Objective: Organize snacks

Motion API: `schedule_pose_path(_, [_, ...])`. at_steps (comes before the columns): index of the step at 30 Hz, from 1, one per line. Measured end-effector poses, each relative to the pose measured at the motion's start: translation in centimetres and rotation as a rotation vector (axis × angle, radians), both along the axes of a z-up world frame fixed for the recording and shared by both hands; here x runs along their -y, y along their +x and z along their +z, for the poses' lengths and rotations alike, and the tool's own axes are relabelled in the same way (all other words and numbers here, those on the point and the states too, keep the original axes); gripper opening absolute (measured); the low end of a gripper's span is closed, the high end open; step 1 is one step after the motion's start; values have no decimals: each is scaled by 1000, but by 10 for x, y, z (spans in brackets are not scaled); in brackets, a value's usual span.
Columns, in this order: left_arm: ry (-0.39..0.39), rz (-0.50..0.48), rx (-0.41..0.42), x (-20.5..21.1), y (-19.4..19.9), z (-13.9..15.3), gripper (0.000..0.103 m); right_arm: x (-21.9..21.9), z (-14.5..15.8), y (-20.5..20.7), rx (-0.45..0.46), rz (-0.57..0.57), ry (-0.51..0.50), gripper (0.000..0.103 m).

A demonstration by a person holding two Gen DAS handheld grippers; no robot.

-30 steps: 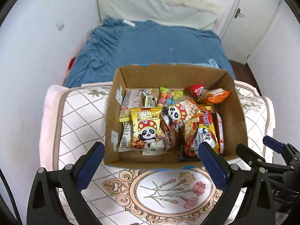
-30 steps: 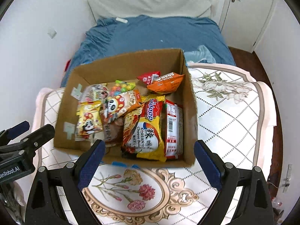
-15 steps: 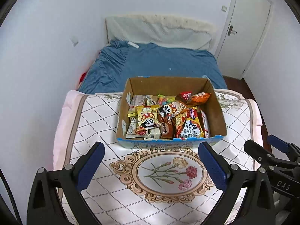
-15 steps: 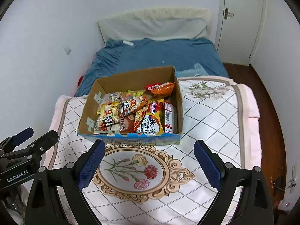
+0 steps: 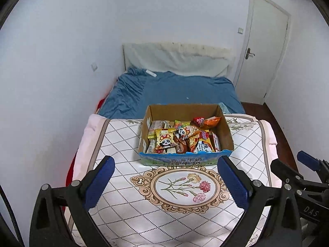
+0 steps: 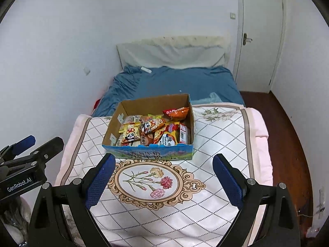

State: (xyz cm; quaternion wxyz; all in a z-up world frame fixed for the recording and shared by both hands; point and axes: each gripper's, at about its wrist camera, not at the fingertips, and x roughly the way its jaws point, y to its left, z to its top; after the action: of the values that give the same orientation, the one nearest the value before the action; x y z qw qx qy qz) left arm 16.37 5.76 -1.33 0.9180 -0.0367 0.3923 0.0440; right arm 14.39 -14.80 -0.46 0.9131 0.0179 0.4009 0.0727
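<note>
A cardboard box (image 5: 227, 132) with a blue printed front stands on a quilted white cover with a flower medallion (image 5: 185, 185). It holds several snack packets: a yellow panda bag (image 5: 164, 143), an orange bag (image 5: 211, 121), a noodle pack (image 5: 203, 144). It also shows in the right wrist view (image 6: 192, 123). My left gripper (image 5: 165, 182) is open and empty, well back from the box. My right gripper (image 6: 162, 180) is open and empty, likewise back from it.
A bed with a blue sheet (image 5: 170, 90) lies behind the box, against a white wall. A white door (image 5: 265, 47) is at the right, with dark wood floor (image 6: 287, 135) beside the cover. Each gripper shows at the edge of the other's view.
Both grippers have pulled back and up from the box. The box looks much smaller and its blue front has come into view. Both stay open.
</note>
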Motion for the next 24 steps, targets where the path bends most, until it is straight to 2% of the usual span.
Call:
schedule_pose_path(13, [2,-9,19,5,-31,11,102,-1,21,-35,51,5,-18,98])
schedule_pose_path(18, [-18,-1,30,3,-29,10,102,0,20,-32,74,-12,-30,99])
schedule_pose_path(24, [5,18,49,1,-17,0,103,4,5,-13,67,-57,-48,101])
